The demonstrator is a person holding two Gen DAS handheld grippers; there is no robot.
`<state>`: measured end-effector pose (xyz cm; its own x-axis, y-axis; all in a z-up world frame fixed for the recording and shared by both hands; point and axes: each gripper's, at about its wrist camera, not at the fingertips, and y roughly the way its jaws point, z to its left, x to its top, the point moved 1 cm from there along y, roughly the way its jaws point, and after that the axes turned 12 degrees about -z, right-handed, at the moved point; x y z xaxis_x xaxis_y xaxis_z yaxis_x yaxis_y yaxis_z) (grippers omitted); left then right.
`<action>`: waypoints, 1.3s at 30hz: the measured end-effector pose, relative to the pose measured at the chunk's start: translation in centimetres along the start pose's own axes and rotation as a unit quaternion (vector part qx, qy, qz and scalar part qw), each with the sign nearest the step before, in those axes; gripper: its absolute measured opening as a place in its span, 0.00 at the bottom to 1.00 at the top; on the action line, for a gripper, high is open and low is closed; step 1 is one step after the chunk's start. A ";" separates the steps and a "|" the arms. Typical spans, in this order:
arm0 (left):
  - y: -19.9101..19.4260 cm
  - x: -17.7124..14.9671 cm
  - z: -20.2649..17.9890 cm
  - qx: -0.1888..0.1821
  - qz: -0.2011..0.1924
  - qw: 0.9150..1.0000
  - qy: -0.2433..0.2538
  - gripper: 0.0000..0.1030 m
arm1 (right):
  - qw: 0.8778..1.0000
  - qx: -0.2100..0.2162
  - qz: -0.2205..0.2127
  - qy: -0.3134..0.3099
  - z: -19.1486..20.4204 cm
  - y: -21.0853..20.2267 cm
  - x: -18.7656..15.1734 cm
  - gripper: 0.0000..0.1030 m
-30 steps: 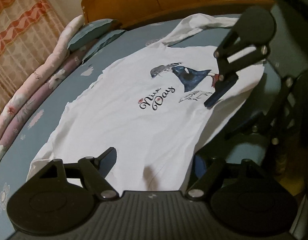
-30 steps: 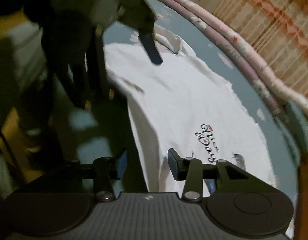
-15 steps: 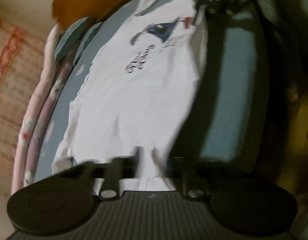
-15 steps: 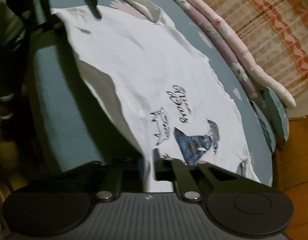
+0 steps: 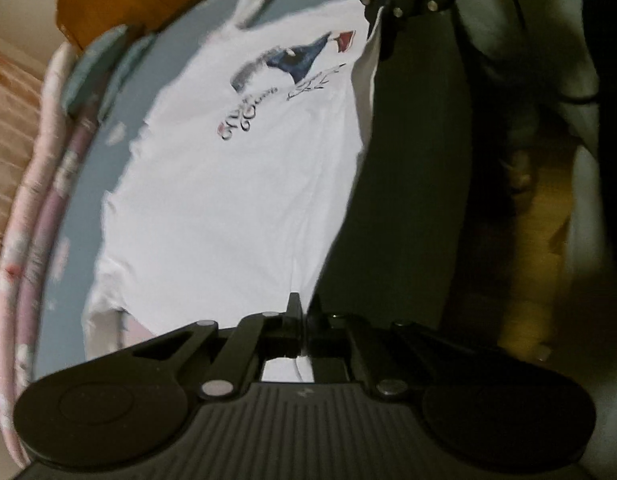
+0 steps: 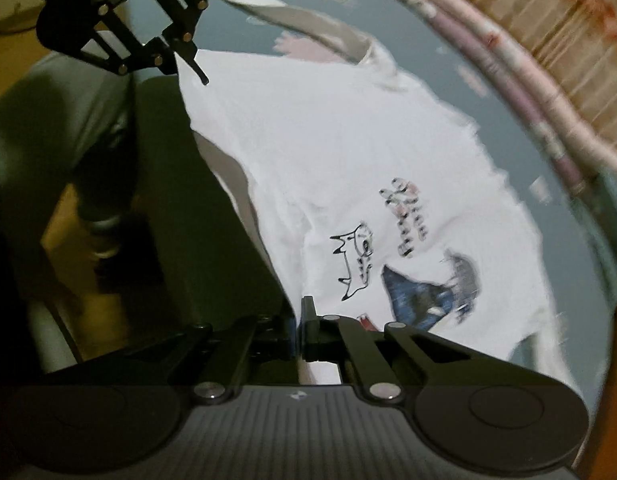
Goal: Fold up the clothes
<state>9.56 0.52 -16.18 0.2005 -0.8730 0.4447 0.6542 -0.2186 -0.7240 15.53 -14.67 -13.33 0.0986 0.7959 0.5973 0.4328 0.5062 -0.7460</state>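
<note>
A white T-shirt (image 5: 236, 184) with a dark blue print lies spread on a blue bed (image 5: 80, 216), filling the middle of both views. The left gripper (image 5: 302, 312), at the bottom centre of its own view, has its jaws pinched tight on the shirt's near edge. The right gripper (image 6: 298, 316) grips the same long edge in its own view, jaws closed on the cloth. In the left view the right gripper sits at the top, on the shirt's far corner. Rolled pink bedding (image 5: 32, 200) lines the left side, beside a striped curtain (image 6: 548, 40).
</note>
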 end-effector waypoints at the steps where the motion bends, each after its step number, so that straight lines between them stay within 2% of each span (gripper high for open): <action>1: 0.3 -0.3 -0.2 -0.006 0.005 1.000 -0.006 0.01 | 1.000 0.009 0.008 0.011 0.1 0.7 -0.5 0.03; 5: 0.2 -0.7 0.0 -0.034 0.019 0.999 -0.036 0.11 | 0.998 0.037 0.027 0.050 0.2 1.5 -1.6 0.20; 8: -2.4 -0.8 1.9 -0.047 -0.001 0.996 -0.077 0.11 | 0.996 0.047 0.008 0.077 -0.9 -0.9 -1.4 0.21; 11: -4.6 -1.3 5.9 -0.026 -0.030 0.984 -0.171 0.13 | 0.990 0.022 -0.020 0.139 -4.2 -3.9 -1.8 0.29; 13: -4.6 -1.9 8.4 0.000 -0.045 0.971 -0.236 0.28 | 0.981 -0.012 -0.034 0.193 -7.0 -5.2 -2.6 0.34; 14: -4.6 -2.2 9.7 0.013 -0.052 0.962 -0.268 0.36 | 0.974 -0.034 -0.037 0.221 -8.4 -5.5 -3.1 0.35; 17: -2.9 -3.8 12.0 0.037 -0.050 0.930 -0.362 0.38 | 0.940 -0.094 -0.031 0.326 -12.4 -5.2 -6.2 0.35; 19: -1.0 -5.3 13.2 0.038 -0.048 0.898 -0.435 0.37 | 0.915 -0.117 -0.024 0.386 -14.0 -4.6 -8.5 0.35; 22: 1.6 -7.6 15.0 0.039 -0.049 0.840 -0.539 0.36 | 0.886 -0.130 -0.019 0.445 -14.8 -3.3 -11.4 0.35; 23: 2.0 -8.1 15.2 0.038 -0.059 0.824 -0.562 0.35 | 0.878 -0.129 -0.023 0.461 -14.9 -3.0 -12.0 0.35; 25: 2.6 -8.7 14.9 0.030 -0.075 0.806 -0.586 0.36 | 0.863 -0.127 -0.033 0.489 -15.0 -2.3 -12.8 0.35; 27: 3.6 -9.0 15.0 0.022 -0.075 0.795 -0.602 0.39 | 0.851 -0.124 -0.045 0.508 -15.0 -1.4 -13.2 0.39; 29: 4.7 -9.7 14.8 0.037 -0.051 0.790 -0.610 0.39 | 0.847 -0.129 -0.055 0.512 -14.8 -1.2 -13.2 0.38; 31: 5.2 -10.5 14.6 0.071 -0.020 0.792 -0.606 0.33 | 0.851 -0.145 -0.051 0.502 -14.6 -1.0 -13.1 0.23; 32: 4.9 -10.8 14.7 0.082 -0.014 0.792 -0.605 0.30 | 0.855 -0.160 -0.041 0.491 -14.5 -1.0 -13.1 0.07; 33: 4.6 -11.1 14.7 0.094 -0.008 0.791 -0.604 0.30 | 0.855 -0.167 -0.038 0.489 -14.6 -1.2 -13.4 0.07; 35: 4.1 -11.6 14.8 0.113 0.002 0.791 -0.601 0.30 | 0.843 -0.176 -0.036 0.506 -15.0 -2.0 -14.2 0.08; 37: 3.6 -11.4 15.3 0.110 0.002 0.793 -0.599 0.33 | 0.840 -0.192 -0.039 0.507 -15.3 -2.9 -14.0 0.15; 39: 3.4 -10.2 15.9 0.096 -0.021 0.796 -0.597 0.39 | 0.841 -0.187 -0.072 0.503 -15.5 -3.8 -13.0 0.27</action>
<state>21.39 15.62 -14.80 0.6514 0.1944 0.7334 0.7547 -0.0668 -0.6526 26.50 -32.07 -13.66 0.6475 -0.0424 0.7609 0.7382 0.2827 -0.6124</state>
